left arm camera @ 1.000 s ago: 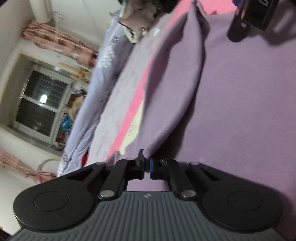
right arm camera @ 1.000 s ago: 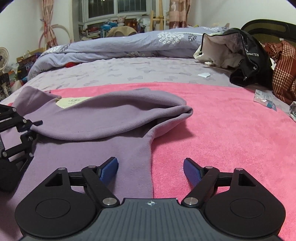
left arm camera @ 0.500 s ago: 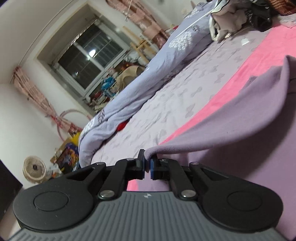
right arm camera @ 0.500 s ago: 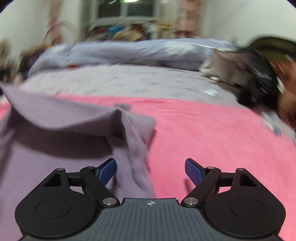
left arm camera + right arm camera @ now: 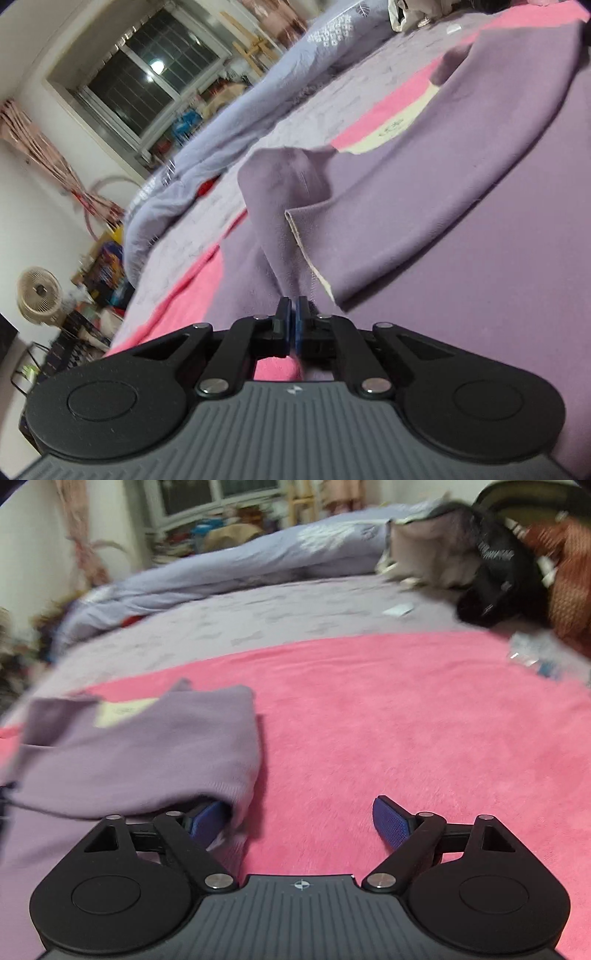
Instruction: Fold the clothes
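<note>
**Purple garment pinched on the left, right jaws spread on the pink blanket**

Left wrist view: the left hand-held gripper (image 5: 294, 319) has its blue pads pressed together on a thin fold of the purple garment (image 5: 461, 192), which rises from the pinch in a narrow ridge. Just right of the ridge a folded flap lies on top of the garment's flat body, its pale hem edge showing. A cream label (image 5: 391, 129) shows farther off, at the garment's far edge. The garment lies on a pink blanket (image 5: 192, 295), visible to the left and beyond it. Farther left are a lilac duvet (image 5: 258, 103), a window (image 5: 147, 81) and a fan (image 5: 38, 295).

Right wrist view: the right hand-held gripper (image 5: 299, 821) is spread wide, holding nothing. Its left pad sits under the near edge of the folded purple garment (image 5: 147, 757); its right pad hangs over bare pink blanket (image 5: 406, 720). The cream label (image 5: 125, 710) shows at the garment's far left. A clothes pile (image 5: 498, 565) lies far right, blurred.
</note>
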Demonstrator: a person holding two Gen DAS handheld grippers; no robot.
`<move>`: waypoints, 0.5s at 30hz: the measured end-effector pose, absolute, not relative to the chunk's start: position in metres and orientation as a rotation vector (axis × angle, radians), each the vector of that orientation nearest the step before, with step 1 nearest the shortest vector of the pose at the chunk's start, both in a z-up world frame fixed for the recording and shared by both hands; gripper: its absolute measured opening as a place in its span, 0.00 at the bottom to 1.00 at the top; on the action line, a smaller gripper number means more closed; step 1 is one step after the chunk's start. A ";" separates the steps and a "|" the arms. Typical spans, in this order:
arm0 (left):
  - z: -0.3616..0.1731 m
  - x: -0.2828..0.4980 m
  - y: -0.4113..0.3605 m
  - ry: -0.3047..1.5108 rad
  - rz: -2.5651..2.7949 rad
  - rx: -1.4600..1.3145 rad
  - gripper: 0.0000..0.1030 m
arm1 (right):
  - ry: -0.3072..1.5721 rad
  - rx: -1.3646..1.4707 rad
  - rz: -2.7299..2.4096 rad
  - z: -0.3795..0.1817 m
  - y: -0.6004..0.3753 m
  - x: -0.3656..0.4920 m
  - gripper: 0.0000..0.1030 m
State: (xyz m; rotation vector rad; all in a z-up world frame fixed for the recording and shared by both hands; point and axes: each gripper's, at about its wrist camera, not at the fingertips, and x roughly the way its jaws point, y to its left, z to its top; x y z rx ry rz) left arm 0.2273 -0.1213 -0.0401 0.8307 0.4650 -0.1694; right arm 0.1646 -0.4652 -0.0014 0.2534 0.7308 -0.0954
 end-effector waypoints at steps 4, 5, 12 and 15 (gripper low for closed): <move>-0.047 0.225 -0.128 0.443 -0.157 0.869 0.00 | 0.652 0.242 -0.076 0.033 -0.473 0.165 0.81; -0.047 0.225 -0.128 0.441 -0.157 0.867 0.00 | 0.633 0.224 -0.073 0.042 -0.468 0.174 0.76; -0.049 0.226 -0.125 0.431 -0.154 0.861 0.00 | 0.817 0.037 0.023 0.040 -0.370 0.309 0.48; -0.049 0.226 -0.123 0.429 -0.156 0.853 0.00 | 0.948 -0.044 -0.042 0.017 -0.350 0.345 0.07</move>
